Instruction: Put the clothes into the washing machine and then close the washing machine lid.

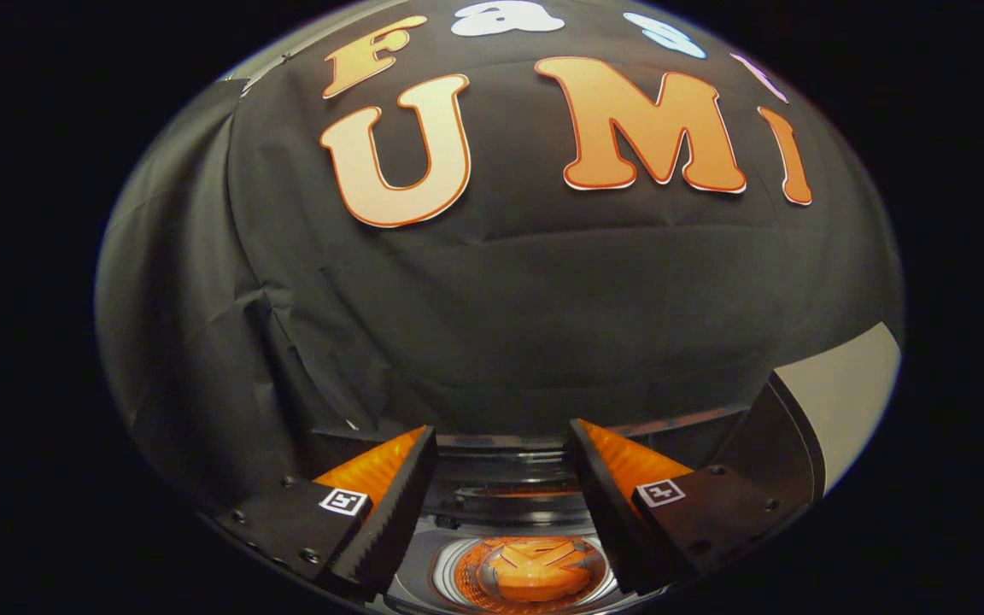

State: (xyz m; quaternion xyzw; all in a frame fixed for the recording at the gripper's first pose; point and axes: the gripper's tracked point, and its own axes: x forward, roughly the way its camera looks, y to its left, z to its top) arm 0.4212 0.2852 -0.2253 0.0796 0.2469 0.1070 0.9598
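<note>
My hand-held gripper point(500, 478) stands wide open, holding nothing. The washing machine point(500, 478) sits between and just beyond my fingers, drum open, its lid point(787, 427) raised beside it. Orange clothes point(535, 571) lie inside the drum.

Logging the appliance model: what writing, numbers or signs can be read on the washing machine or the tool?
On the washing machine: no readable text.
On the tool: two square markers, black-and-white patterns, no words.
The tool is open above the drum, holding nothing.
</note>
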